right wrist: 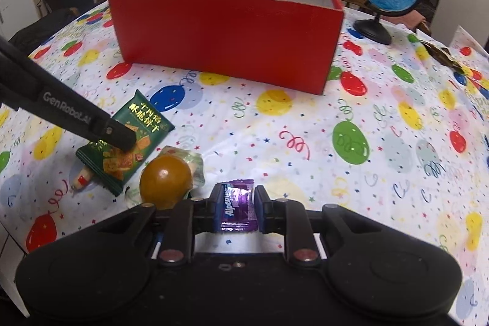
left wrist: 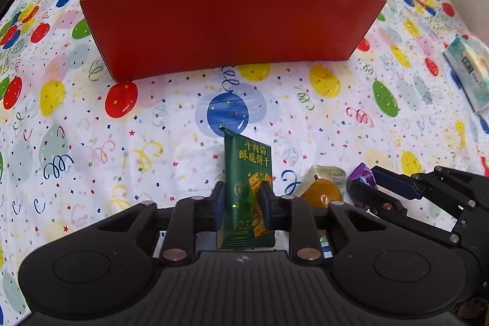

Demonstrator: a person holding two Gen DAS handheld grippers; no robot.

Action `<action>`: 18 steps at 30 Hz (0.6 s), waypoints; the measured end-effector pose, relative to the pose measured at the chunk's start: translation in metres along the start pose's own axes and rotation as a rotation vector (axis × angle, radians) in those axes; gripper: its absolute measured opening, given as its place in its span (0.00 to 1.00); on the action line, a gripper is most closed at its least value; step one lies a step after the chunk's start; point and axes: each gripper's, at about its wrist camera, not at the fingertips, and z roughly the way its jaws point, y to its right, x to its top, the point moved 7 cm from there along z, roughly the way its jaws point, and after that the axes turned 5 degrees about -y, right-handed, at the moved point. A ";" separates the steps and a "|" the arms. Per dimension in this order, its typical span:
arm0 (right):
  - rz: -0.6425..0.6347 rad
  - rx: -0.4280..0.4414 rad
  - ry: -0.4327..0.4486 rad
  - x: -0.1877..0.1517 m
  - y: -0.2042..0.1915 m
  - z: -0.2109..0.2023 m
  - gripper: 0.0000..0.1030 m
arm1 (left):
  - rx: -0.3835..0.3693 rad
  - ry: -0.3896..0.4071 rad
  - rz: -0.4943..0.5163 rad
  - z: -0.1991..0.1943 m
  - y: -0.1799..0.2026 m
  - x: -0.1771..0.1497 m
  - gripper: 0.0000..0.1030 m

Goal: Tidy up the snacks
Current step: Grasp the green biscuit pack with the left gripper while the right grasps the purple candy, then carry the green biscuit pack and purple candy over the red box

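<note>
left wrist view, left gripper at lower centre pinching green cracker packet, red box of snacks sitting across the top, right wrist view, right gripper at lower centre clamping purple candy, orange ball-shaped snack lying just left on balloon tablecloth

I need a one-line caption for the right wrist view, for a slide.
Right gripper shut on a purple Alpenliebe candy wrapper on the balloon-print tablecloth, before the red cardboard box.
</note>
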 end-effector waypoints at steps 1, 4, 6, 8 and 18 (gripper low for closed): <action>0.008 -0.001 0.006 0.000 0.000 -0.003 0.18 | -0.006 0.004 0.001 -0.002 0.000 0.000 0.19; 0.028 -0.008 0.019 -0.001 0.000 -0.009 0.18 | -0.006 0.017 0.017 -0.005 0.001 0.000 0.18; 0.039 -0.009 0.028 -0.002 -0.001 -0.013 0.18 | -0.014 0.021 0.029 -0.006 0.004 -0.001 0.17; 0.051 -0.006 0.035 -0.003 -0.001 -0.016 0.18 | -0.024 0.024 0.044 -0.007 0.009 -0.001 0.16; 0.101 -0.018 0.032 -0.011 0.006 -0.017 0.18 | -0.009 0.001 0.091 0.005 0.024 -0.002 0.12</action>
